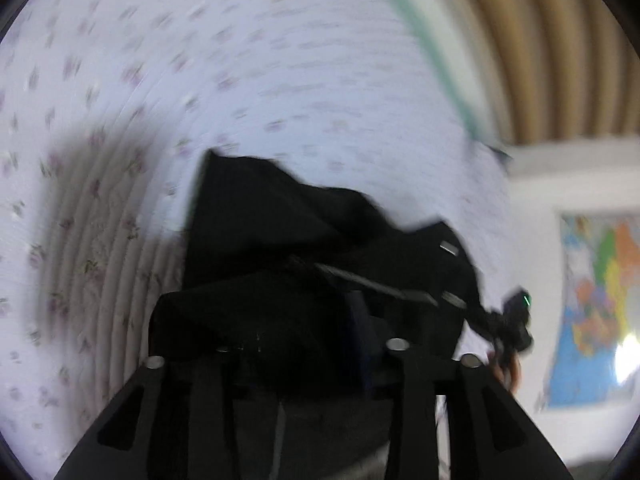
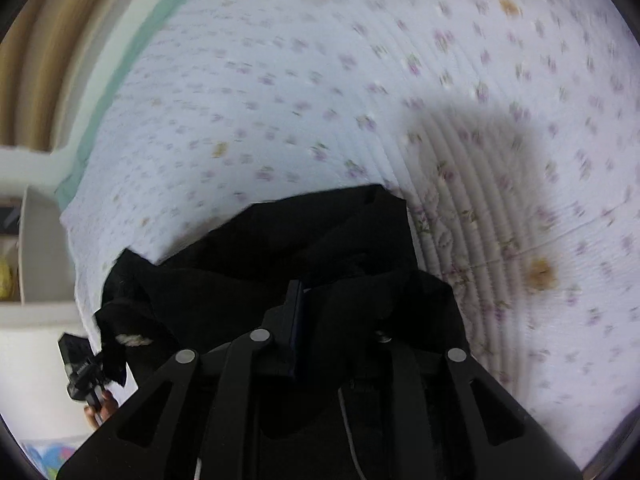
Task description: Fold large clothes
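A black garment (image 1: pixel 288 232) lies bunched on a white flowered quilt (image 1: pixel 240 60), with a metal zip pull (image 1: pixel 448 248) showing. My left gripper (image 1: pixel 296 312) stands open, the cloth draped loosely over its left finger; only the blue-padded right finger (image 1: pixel 360 320) shows. The right gripper (image 1: pixel 516 328) is small at that view's right edge, cloth trailing to it. In the right wrist view the black garment (image 2: pixel 328 236) fills the right gripper (image 2: pixel 340 312), which is shut on a fold; its right finger is buried. The left gripper (image 2: pixel 80 364) sits at the lower left in a hand (image 2: pixel 102 404).
The quilt (image 2: pixel 280 100) has a green border (image 2: pixel 120 60) and brown spots (image 2: pixel 540 272). Tan ribbed panels (image 1: pixel 540 40) rise behind the bed. A coloured map (image 1: pixel 596 308) hangs on the white wall. A white shelf (image 2: pixel 24 248) stands beside the bed's corner.
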`<state>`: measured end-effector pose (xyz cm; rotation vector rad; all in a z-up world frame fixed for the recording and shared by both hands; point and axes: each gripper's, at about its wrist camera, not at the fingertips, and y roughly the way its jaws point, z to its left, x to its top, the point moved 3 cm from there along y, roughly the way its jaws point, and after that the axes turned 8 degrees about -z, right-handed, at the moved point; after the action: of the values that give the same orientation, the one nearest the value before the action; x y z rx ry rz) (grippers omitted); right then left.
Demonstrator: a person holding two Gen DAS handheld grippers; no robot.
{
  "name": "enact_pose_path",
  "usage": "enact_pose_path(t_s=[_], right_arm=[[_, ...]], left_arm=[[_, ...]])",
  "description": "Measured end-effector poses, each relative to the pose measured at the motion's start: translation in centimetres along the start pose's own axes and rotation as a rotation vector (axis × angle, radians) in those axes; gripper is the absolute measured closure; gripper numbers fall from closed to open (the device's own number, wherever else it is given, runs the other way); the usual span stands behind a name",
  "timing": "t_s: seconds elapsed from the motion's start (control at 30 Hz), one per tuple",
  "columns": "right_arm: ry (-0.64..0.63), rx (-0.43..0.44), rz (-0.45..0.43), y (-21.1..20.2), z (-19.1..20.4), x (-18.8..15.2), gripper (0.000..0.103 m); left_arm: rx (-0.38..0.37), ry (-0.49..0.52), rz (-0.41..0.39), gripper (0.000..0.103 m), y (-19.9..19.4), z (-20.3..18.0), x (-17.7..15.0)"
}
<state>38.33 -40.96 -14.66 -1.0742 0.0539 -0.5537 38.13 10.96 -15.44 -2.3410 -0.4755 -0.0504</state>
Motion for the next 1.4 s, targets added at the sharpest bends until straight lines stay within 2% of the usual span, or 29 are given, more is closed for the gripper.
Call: enact_pose_path(t_s=[0.03,0.1,0.17,0.2,0.23,0.27,0.3,0.33,0.4,0.47,0.6,0.7,0.8,0.87,0.9,0.93,0.97,1.0,1.03,1.07,1.13,1.2,1.3,1.4], right_arm=[[-0.024,0.014,-0.009,-1.4,0.4,0.0,0.075],[-0.063,0.054,-0.014,-3.6,1.2,-0.4,0.069],[-0.102,0.117,-0.015,-5.6,2.1,-1.0,0.057],[-0.141,0.136,-0.029,-6.8,2.8,-1.4,0.046],[-0.181,0.123,-0.057,-7.7,3.3,-1.7,0.036],[-0.210,0.104,-0.082,-8.3,3.7,-1.9,0.031],[-0.260,0.067,-0.123,-8.9,4.1,-2.1,0.023],[-0.284,0.043,-0.146,-8.9,4.4,-2.1,0.021],[-0.294,0.012,-0.154,-8.2,4.3,-1.7,0.021],[-0.313,-0.036,-0.153,-6.6,3.9,-1.0,0.021],[-0.391,-0.143,-0.133,-2.6,2.8,0.3,0.021],[-0.410,-0.161,-0.097,0.2,1.6,1.2,0.021],[-0.387,-0.159,-0.055,2.9,0.2,1.8,0.021],[-0.359,-0.130,-0.037,4.0,-0.2,1.8,0.028],[-0.369,-0.130,-0.041,4.2,0.0,1.5,0.037],[-0.400,-0.154,-0.058,4.0,0.4,1.1,0.046],[-0.425,-0.174,-0.075,3.6,0.9,0.7,0.054],[-0.460,-0.195,-0.096,3.1,1.5,0.2,0.069],[-0.495,-0.233,-0.128,2.2,2.2,-0.3,0.075],[-0.524,-0.260,-0.147,1.5,2.8,-0.6,0.077],[-0.622,-0.345,-0.174,0.3,4.3,-1.7,0.083],[-0.676,-0.394,-0.210,-0.7,5.8,-2.5,0.087],[-0.675,-0.434,-0.262,-1.8,6.8,-2.0,0.089],[-0.606,-0.464,-0.349,-3.4,6.9,0.5,0.092]], left_arm=[[-0.052,0.033,-0.013,0.056,-2.1,-1.0,-0.2],[-0.147,0.069,-0.054,0.036,-5.5,-2.2,-0.5],[-0.194,0.094,-0.131,0.024,-8.5,-2.9,-0.5],[-0.198,0.107,-0.165,0.022,-9.5,-3.1,-0.4],[-0.187,0.120,-0.189,0.022,-10.1,-3.3,-0.4],[-0.161,0.130,-0.201,0.022,-10.2,-3.3,-0.2],[-0.096,0.142,-0.215,0.022,-9.8,-3.2,0.1],[-0.028,0.147,-0.218,0.022,-8.8,-3.2,0.5],[0.085,0.146,-0.193,0.022,-6.3,-2.5,1.3],[0.137,0.144,-0.169,0.022,-4.3,-1.6,1.9],[0.194,0.138,-0.129,0.022,-0.3,0.0,3.4],[0.213,0.137,-0.079,0.022,1.6,1.0,4.2],[0.263,0.140,-0.018,0.022,3.6,1.9,4.3],[0.273,0.126,-0.010,0.023,4.8,2.4,4.6],[0.266,0.134,-0.021,0.027,5.0,2.3,4.6],[0.267,0.144,-0.036,0.037,5.1,2.0,4.4],[0.271,0.168,-0.050,0.066,4.8,1.4,4.1],[0.292,0.200,-0.058,0.078,4.3,0.7,3.7],[0.317,0.229,-0.081,0.079,3.6,0.0,3.3],[0.331,0.251,-0.107,0.081,2.8,-0.9,3.0],[0.318,0.271,-0.179,0.086,0.6,-2.8,2.3],[0.326,0.282,-0.219,0.090,-0.7,-4.0,2.1],[0.304,0.291,-0.264,0.092,-1.8,-5.8,3.1],[0.300,0.291,-0.308,0.092,-2.0,-6.7,4.6]])
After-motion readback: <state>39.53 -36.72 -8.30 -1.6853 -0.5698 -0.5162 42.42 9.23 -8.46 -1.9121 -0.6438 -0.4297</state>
